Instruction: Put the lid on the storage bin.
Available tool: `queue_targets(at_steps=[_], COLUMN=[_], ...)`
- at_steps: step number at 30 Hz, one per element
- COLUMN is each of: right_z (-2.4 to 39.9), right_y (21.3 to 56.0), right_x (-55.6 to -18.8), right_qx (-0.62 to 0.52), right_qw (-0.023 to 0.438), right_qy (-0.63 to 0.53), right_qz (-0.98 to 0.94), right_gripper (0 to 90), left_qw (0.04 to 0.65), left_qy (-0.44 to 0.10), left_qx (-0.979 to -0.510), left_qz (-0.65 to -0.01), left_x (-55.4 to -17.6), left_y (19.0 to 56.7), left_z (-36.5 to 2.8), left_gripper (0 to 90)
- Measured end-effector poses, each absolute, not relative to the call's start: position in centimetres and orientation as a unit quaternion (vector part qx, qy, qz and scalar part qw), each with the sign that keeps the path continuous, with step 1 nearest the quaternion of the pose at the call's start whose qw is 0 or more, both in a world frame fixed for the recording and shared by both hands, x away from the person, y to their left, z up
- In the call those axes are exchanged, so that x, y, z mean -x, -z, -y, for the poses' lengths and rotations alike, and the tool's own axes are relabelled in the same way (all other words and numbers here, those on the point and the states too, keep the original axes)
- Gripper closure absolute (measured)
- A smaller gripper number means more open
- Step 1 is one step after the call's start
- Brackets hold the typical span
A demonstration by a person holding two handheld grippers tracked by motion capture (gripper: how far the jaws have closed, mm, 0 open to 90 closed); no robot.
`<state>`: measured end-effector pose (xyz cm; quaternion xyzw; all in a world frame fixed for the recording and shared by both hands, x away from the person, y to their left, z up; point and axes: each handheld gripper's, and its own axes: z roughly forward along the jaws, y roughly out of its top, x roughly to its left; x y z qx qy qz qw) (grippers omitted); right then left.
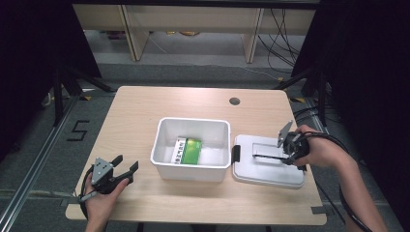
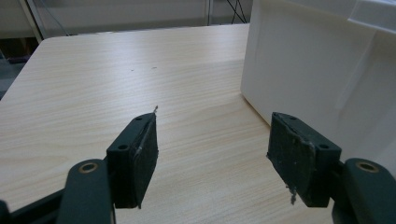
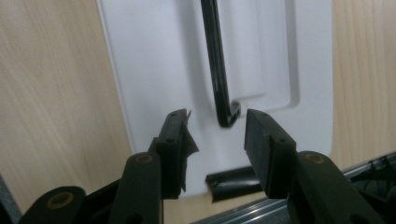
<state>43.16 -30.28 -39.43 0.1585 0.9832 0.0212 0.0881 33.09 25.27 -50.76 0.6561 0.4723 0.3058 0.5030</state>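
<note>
A white plastic bin [image 1: 191,121] stands mid-table with a green packet [image 1: 188,151] lying inside. Its white lid [image 1: 270,171] rests flat on the table just right of it, with a black handle bar [image 1: 268,156] across the top. My right gripper [image 1: 286,150] hovers over the lid's right part, open. In the right gripper view its jaws [image 3: 217,135] stand apart on either side of the handle bar's end [image 3: 226,114], and neither pad touches it. My left gripper [image 1: 125,163] sits near the table's front left, open and empty [image 2: 212,149], close to the bin's wall [image 2: 317,70].
A black latch [image 1: 236,153] sits on the lid's left edge, and another latch [image 3: 233,182] is at the lid edge nearest my right gripper. A round cable hole [image 1: 234,101] is at the back of the table. Bare wood lies left of the bin.
</note>
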Motion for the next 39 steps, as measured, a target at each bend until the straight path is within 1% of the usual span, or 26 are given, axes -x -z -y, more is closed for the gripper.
queue_targets(at_steps=[3,7,15,17,19,21,28,31,32,35,36,39], right_z=[28.8,28.1,27.6,27.4,27.4,27.4,27.4,27.4,27.2,27.3,27.4,27.4], right_y=[40.4,41.2,42.0,42.3,42.3,42.3,42.0,41.8,41.4,41.0,40.7,39.9], right_x=[-44.2,-44.8,-45.5,-45.7,-45.8,-45.9,-47.0,-47.0,-46.6,-46.6,-46.5,-46.2], right_qx=[-0.124,-0.116,-0.108,-0.106,-0.104,-0.103,-0.081,-0.084,-0.103,-0.095,-0.088,-0.097], right_qw=[0.087,0.086,0.085,0.080,0.081,0.086,0.072,0.067,0.068,0.065,0.073,0.062], right_qy=[-0.009,0.000,0.009,0.010,0.007,0.008,0.005,0.009,0.010,0.008,0.003,-0.002], right_qz=[-0.988,-0.989,-0.990,-0.991,-0.991,-0.991,-0.994,-0.994,-0.992,-0.993,-0.993,-0.993], right_gripper=[64.0,66.6,72.1,75.6,82.0,84.2,85.1,85.1,85.1,85.2,85.1,85.2], left_qw=[0.500,0.502,0.505,0.504,0.505,0.504,0.505,0.502,0.502,0.501,0.501,0.501], left_qy=[-0.305,-0.306,-0.306,-0.306,-0.306,-0.306,-0.306,-0.307,-0.307,-0.307,-0.307,-0.308], left_qx=[-0.658,-0.655,-0.654,-0.655,-0.654,-0.654,-0.653,-0.654,-0.654,-0.654,-0.654,-0.654], left_qz=[-0.473,-0.474,-0.473,-0.472,-0.472,-0.474,-0.474,-0.475,-0.476,-0.476,-0.477,-0.476], left_x=[-33.0,-33.0,-33.0,-33.0,-33.0,-33.0,-33.0,-32.9,-32.9,-32.9,-32.9,-32.9], left_y=[50.7,50.7,50.8,50.8,50.8,50.8,50.8,50.8,50.8,50.8,50.8,50.8], left_z=[-25.3,-25.4,-25.3,-25.3,-25.3,-25.3,-25.4,-25.4,-25.4,-25.4,-25.4,-25.4], left_gripper=[32.7,32.8,32.8,32.8,32.8,32.8,32.9,32.9,32.9,32.9,32.9,32.9])
